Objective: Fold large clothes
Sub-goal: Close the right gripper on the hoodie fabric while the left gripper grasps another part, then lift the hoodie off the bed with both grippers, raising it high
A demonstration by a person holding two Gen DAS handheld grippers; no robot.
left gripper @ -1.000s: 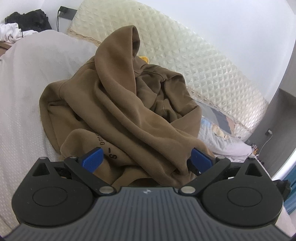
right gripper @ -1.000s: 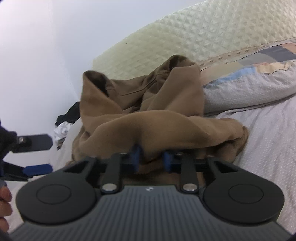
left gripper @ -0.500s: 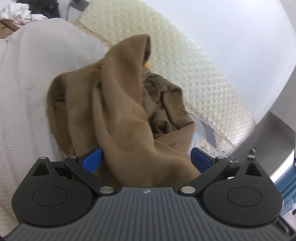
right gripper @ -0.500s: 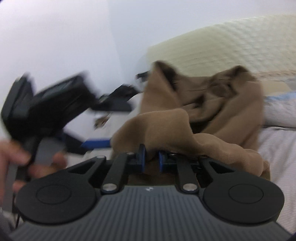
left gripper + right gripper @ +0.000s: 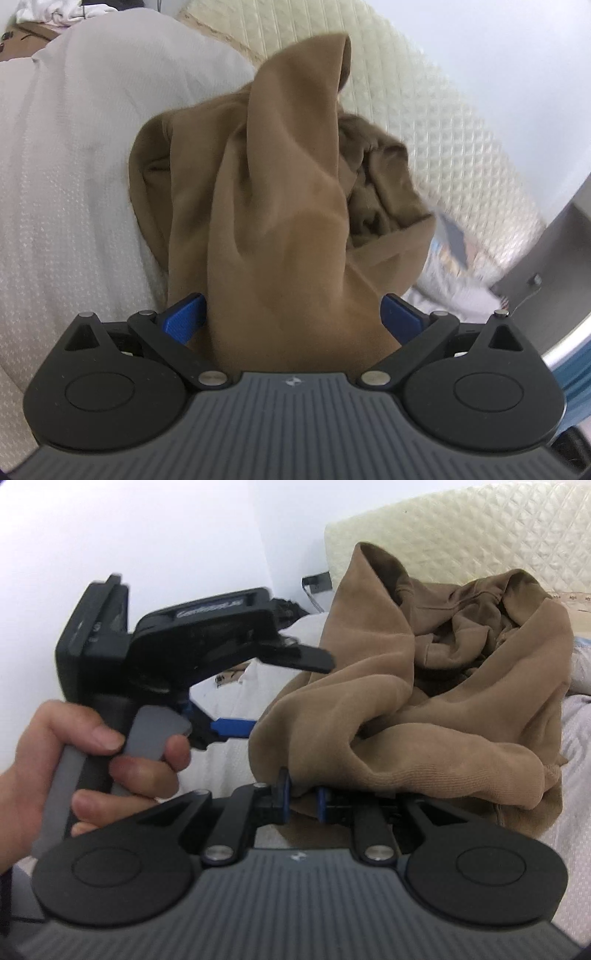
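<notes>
Right gripper (image 5: 302, 795) — jaws nipped on a fold of brown hoodie (image 5: 424, 709). Left gripper (image 5: 293, 314) — jaws spread wide, hoodie cloth draped between them, on white bedspread (image 5: 66, 177).

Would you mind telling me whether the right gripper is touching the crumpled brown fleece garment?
Touching. The right wrist view shows the right gripper with its blue jaws nearly closed, pinching a fold of the brown fleece garment.
</notes>
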